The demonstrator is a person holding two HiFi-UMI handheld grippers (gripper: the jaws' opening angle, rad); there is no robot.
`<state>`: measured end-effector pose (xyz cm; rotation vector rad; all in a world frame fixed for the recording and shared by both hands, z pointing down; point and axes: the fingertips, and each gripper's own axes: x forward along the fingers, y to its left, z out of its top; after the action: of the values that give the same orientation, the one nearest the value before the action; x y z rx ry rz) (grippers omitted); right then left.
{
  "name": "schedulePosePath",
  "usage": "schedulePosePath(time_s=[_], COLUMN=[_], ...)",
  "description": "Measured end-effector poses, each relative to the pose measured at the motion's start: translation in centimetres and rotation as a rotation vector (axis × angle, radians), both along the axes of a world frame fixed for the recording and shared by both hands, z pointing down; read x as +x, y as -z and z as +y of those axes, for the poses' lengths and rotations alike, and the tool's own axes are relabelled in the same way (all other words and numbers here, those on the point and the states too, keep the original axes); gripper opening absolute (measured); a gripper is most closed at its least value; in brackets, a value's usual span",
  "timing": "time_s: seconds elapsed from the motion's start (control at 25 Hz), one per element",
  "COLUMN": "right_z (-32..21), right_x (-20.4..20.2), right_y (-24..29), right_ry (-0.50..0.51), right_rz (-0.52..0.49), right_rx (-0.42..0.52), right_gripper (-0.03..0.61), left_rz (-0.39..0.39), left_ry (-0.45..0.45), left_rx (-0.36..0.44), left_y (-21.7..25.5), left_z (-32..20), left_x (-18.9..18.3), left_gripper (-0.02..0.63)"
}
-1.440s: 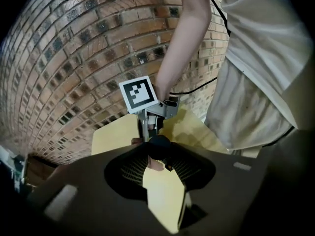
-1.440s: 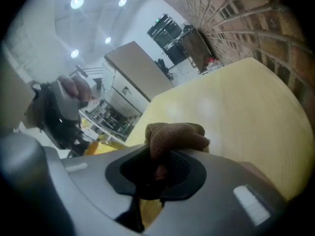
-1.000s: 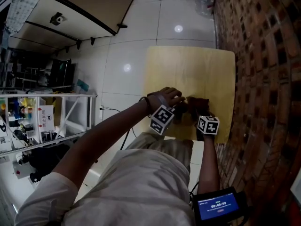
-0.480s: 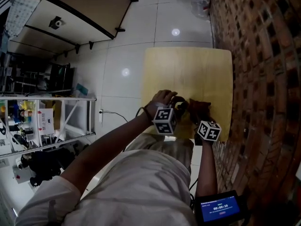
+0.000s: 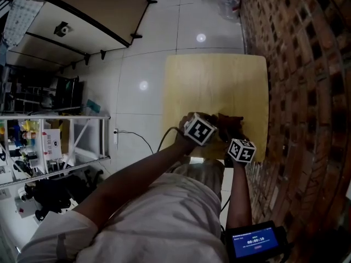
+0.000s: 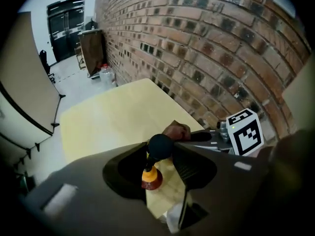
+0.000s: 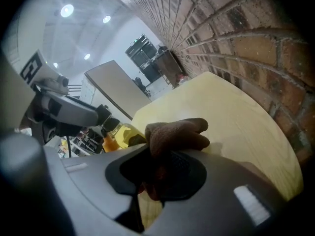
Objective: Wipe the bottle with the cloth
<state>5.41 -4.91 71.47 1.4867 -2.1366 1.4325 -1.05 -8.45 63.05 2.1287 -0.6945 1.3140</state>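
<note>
Our left gripper (image 6: 161,155) has rolled over, its jaws just closing on the bottle (image 6: 150,177) above the counter (image 5: 219,81), and our right gripper (image 7: 162,167) holds the cloth (image 7: 177,134) beside it, so we can wipe.

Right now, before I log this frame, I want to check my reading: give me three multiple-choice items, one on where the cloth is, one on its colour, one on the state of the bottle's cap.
1. Where is the cloth? A flat on the table; B in the right gripper; C on the floor.
2. What colour is the cloth? A white; B blue; C brown.
3. The bottle has its cap: A on; B off, lying on the table; C wrapped in the cloth.

Answers: 1 B, the right gripper's jaws pinch the cloth above the table. 2 C, it shows brown in the right gripper view. 3 A, the black cap sits on the bottle's orange neck.
</note>
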Motion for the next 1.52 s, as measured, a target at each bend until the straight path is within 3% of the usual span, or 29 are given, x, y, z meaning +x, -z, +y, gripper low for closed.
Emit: schedulePosePath(time_s=[0.12, 0.2, 0.44, 0.6, 0.76, 0.84, 0.92, 1.0, 1.2, 1.4, 1.52], right_z=[0.1, 0.2, -1.4, -2.8, -3.8, -3.7, -3.1, -2.9, -4.9, -4.8, -4.4], right_x=[0.5, 1.2, 3.2, 1.4, -1.6, -3.4, -5.1, -6.1, -6.9, -6.9, -6.7], right_y=[0.2, 0.6, 4.4, 8.4, 9.6, 8.3, 6.2, 4.5, 1.7, -3.4, -6.1], right_ry=[-0.01, -0.021, -0.009, 0.174, 0.48, 0.635, 0.768, 0.835, 0.757, 0.752, 0.774], right_rz=[0.0, 0.002, -0.088, -0.188, -0.318, -0.359, -0.338, -0.294, -0.246, -0.107, 0.003], right_rx=[0.009, 0.019, 0.122, 0.195, 0.13, 0.036, -0.075, -0.149, -0.206, -0.306, -0.314], right_gripper=[0.068, 0.069, 0.069, 0.068, 0.069, 0.069, 0.067, 0.067, 0.066, 0.064, 0.064], left_rz=[-0.01, -0.021, -0.043, -0.066, -0.061, -0.05, -0.04, -0.033, -0.027, -0.037, -0.055], left_ry=[-0.106, -0.241, -0.826, -1.092, -1.25, -1.284, -1.276, -1.247, -1.162, -1.073, -1.028], left_rx=[0.04, 0.039, 0.112, 0.149, 0.181, 0.195, 0.198, 0.196, 0.207, 0.21, 0.206], left_y=[0.2, 0.2, 0.2, 0.1, -0.1, -0.2, -0.3, -0.2, -0.4, -0.5, -0.6], left_z=[0.1, 1.0, 4.4, 6.0, 7.0, 7.5, 7.6, 7.4, 6.1, 5.5, 5.2], left_x=[0.8, 1.2, 1.5, 0.9, 1.6, 1.9, 2.0, 2.2, 1.9, 2.0, 2.3], left_gripper=[0.178, 0.178, 0.175, 0.175, 0.175, 0.175, 0.175, 0.175, 0.173, 0.173, 0.173])
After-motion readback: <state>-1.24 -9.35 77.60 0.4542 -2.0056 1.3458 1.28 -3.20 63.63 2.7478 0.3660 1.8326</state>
